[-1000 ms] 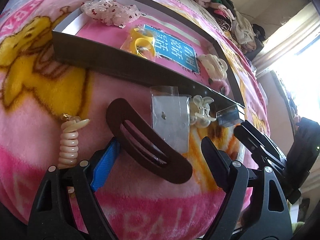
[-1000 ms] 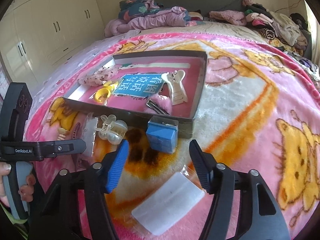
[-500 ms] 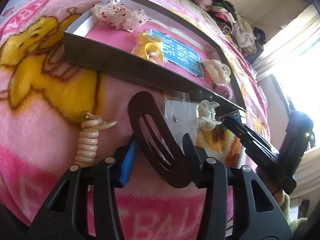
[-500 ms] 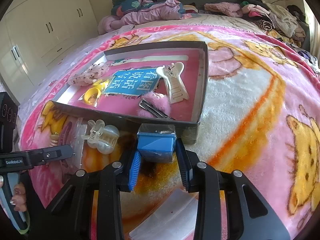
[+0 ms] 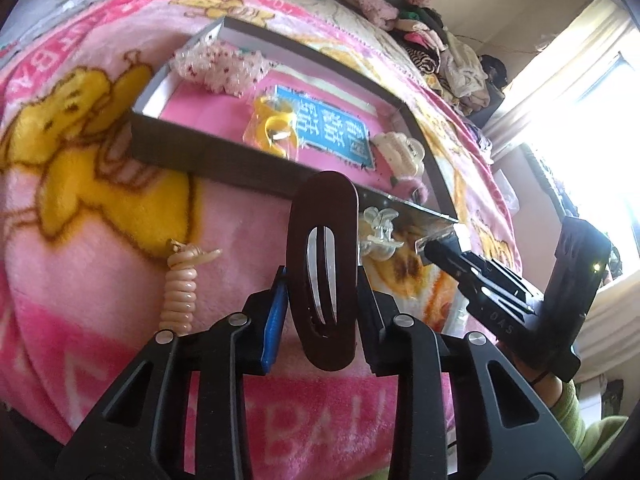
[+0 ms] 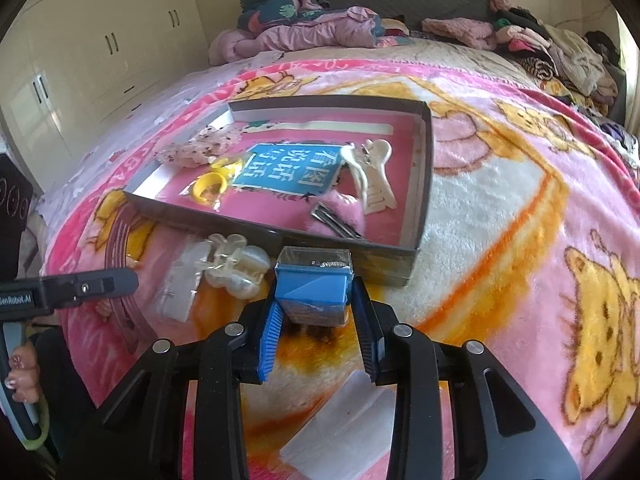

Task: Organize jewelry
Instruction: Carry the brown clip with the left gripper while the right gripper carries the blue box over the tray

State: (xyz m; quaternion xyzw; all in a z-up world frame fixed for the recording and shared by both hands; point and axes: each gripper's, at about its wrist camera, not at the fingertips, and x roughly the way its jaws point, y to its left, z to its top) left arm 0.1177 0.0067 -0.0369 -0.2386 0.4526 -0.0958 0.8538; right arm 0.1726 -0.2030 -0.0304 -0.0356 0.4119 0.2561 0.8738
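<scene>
My left gripper (image 5: 322,280) is shut on a dark brown oval hair clip (image 5: 324,264) and holds it upright just in front of the grey tray (image 5: 208,156). My right gripper (image 6: 314,304) is shut on a small blue box with a clear lid (image 6: 314,284), held close before the tray's near wall (image 6: 384,262). In the tray lie a blue card (image 6: 288,168), a yellow ring (image 6: 208,188), a cream claw clip (image 6: 372,176) and a pink fuzzy clip (image 6: 340,216).
On the pink blanket lie a beige spiral hair tie (image 5: 180,288), a pearly claw clip (image 6: 236,264), a clear packet (image 6: 180,288) and a white plastic bag (image 6: 344,424). Clothes are piled at the bed's far end (image 6: 312,24).
Both grippers closed from open: the left on the brown clip, lifting it upright, the right on the blue box. Both moved toward the tray.
</scene>
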